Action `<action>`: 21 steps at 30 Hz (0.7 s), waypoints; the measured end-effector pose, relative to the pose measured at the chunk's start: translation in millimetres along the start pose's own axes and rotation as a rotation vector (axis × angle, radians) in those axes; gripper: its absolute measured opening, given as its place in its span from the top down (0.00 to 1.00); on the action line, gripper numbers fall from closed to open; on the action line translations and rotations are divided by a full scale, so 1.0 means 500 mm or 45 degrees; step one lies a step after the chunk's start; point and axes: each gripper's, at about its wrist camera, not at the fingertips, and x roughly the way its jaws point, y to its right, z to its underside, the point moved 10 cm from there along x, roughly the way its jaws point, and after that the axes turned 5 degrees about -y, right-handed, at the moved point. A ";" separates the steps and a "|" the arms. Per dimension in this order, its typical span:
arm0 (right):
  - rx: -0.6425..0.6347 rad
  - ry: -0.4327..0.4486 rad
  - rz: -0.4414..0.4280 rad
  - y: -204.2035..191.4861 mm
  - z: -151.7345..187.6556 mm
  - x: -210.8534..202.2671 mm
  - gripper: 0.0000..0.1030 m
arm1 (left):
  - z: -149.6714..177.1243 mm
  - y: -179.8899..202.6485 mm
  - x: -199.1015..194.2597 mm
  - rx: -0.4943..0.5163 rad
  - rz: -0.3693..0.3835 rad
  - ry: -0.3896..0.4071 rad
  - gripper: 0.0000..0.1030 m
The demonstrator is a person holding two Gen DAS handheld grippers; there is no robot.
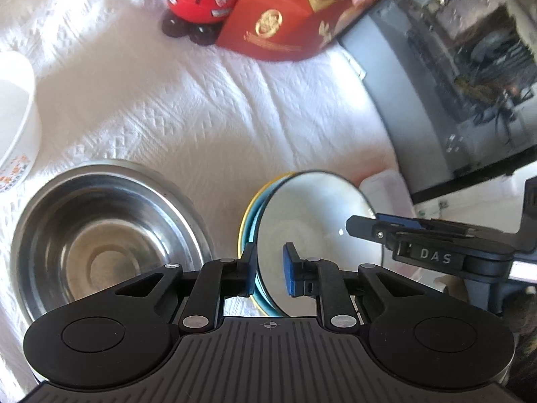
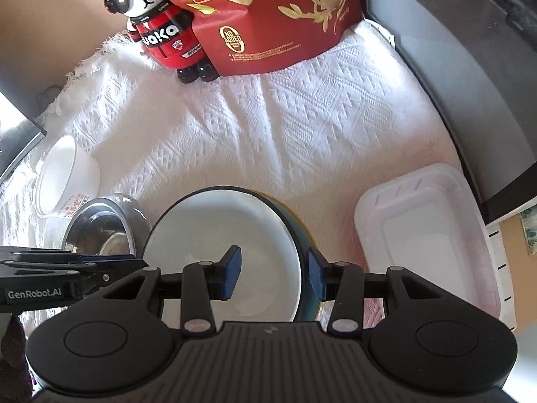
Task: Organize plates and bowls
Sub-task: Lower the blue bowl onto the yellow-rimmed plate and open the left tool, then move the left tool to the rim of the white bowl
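The stack of bowls (image 1: 302, 235) sits on a white textured cloth (image 1: 201, 117). The left gripper (image 1: 270, 273) straddles its near rim, jaws parted. The right gripper (image 2: 273, 275) spans the opposite rim, jaws wide. A steel bowl (image 1: 100, 235) lies just beside, a clear plastic container (image 2: 433, 235) near, a red box (image 2: 268, 16) beyond.

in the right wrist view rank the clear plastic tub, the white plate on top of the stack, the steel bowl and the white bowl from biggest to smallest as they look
1. White plate
2. Plastic tub, close behind it
3. Steel bowl and white bowl: they look alike, and the steel bowl is partly hidden, so no ranking.
The plate sits nearest the camera, which inflates it.
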 end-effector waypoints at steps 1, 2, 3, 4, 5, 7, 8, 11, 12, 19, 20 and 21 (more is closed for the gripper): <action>-0.009 0.013 0.012 -0.002 -0.001 -0.005 0.57 | -0.003 -0.006 -0.013 -0.012 0.011 0.025 0.82; -0.018 0.030 0.025 -0.007 -0.005 -0.011 0.55 | -0.006 -0.013 -0.026 -0.028 0.018 0.054 0.82; -0.022 0.048 0.036 -0.012 -0.010 -0.017 0.54 | -0.009 -0.025 -0.040 -0.048 0.024 0.083 0.82; -0.026 0.068 0.027 -0.022 -0.016 -0.023 0.53 | -0.012 -0.040 -0.054 -0.071 0.027 0.113 0.82; -0.034 0.084 -0.001 -0.039 -0.024 -0.029 0.53 | -0.013 -0.057 -0.070 -0.101 0.029 0.144 0.82; -0.072 0.115 -0.039 -0.081 -0.039 -0.043 0.53 | -0.014 -0.093 -0.102 -0.162 0.034 0.205 0.82; -0.122 0.144 -0.040 -0.109 -0.048 -0.050 0.53 | -0.015 -0.114 -0.118 -0.198 0.034 0.240 0.82; -0.263 0.253 -0.033 -0.196 -0.078 -0.068 0.46 | -0.016 -0.190 -0.170 -0.319 0.008 0.354 0.82; -0.293 0.284 -0.041 -0.222 -0.088 -0.072 0.44 | -0.015 -0.217 -0.190 -0.365 -0.006 0.396 0.83; -0.508 0.312 -0.111 -0.414 -0.157 -0.033 0.39 | 0.018 -0.401 -0.306 -0.644 -0.128 0.635 0.82; -0.534 0.301 -0.115 -0.439 -0.163 -0.021 0.39 | 0.023 -0.426 -0.319 -0.685 -0.136 0.656 0.82; -0.562 0.290 -0.119 -0.462 -0.170 -0.011 0.39 | 0.025 -0.452 -0.334 -0.714 -0.146 0.681 0.82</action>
